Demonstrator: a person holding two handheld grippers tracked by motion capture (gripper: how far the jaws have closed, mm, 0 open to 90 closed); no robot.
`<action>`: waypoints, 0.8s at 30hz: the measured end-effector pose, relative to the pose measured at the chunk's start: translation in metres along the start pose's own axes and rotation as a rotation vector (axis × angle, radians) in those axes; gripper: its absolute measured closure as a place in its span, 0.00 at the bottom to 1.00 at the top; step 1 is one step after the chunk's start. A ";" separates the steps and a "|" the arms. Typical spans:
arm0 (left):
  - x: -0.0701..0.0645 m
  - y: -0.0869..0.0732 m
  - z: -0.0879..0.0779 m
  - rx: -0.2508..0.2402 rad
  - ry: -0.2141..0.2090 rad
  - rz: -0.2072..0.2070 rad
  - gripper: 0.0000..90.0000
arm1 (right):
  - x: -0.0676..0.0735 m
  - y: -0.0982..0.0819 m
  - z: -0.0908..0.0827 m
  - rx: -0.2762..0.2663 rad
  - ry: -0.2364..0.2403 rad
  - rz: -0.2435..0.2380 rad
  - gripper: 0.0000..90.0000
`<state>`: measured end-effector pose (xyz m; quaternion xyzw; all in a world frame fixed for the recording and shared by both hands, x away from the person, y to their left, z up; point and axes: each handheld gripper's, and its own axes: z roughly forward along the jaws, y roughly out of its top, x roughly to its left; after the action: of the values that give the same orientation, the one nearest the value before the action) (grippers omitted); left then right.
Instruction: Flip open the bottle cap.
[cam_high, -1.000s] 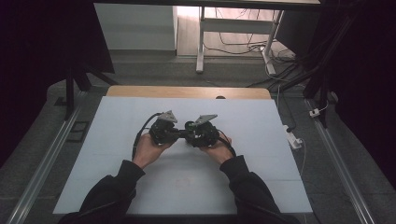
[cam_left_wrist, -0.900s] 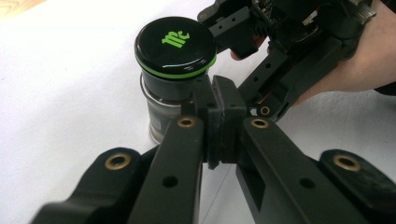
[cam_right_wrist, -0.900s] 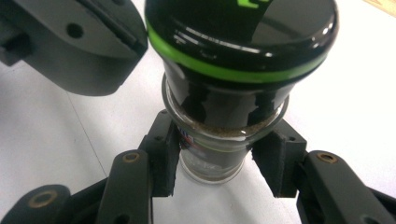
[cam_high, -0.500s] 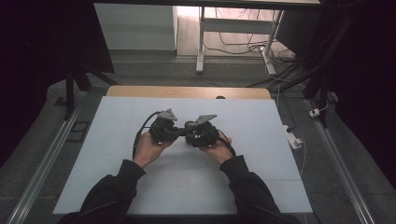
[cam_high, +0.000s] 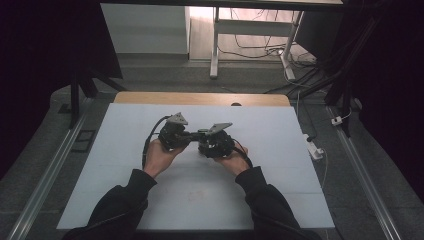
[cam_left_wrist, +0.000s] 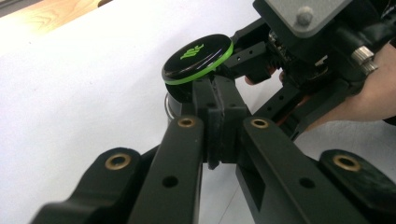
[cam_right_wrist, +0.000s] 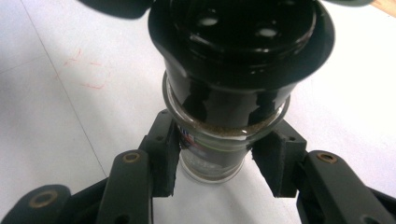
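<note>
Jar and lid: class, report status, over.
Right claw clamps glass jar. Left claw shut by flip lid, open. Table otherwise bare.

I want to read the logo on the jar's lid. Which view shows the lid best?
The left gripper view: the lid, black with a green rim and logo, faces the camera above the shut left gripper. The right gripper view shows the glass jar between the right gripper's pads. In the high view both are too small.

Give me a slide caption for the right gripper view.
Right gripper fingers clamp a small glass spice jar with black shaker top above the white table.
</note>
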<state>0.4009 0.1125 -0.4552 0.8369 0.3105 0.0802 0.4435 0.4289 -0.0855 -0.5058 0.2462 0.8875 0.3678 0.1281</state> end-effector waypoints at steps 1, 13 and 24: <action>0.000 0.001 0.000 -0.001 0.004 0.000 0.99 | 0.000 0.000 0.000 -0.001 0.000 -0.001 0.59; 0.010 0.009 0.001 -0.019 0.041 -0.020 0.98 | 0.000 0.000 0.000 0.003 0.003 -0.015 0.59; 0.013 0.008 0.003 0.001 0.052 -0.020 0.98 | -0.001 0.000 0.000 -0.003 0.012 -0.020 0.59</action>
<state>0.4156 0.1149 -0.4524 0.8317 0.3303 0.0971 0.4356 0.4297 -0.0862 -0.5062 0.2349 0.8902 0.3690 0.1269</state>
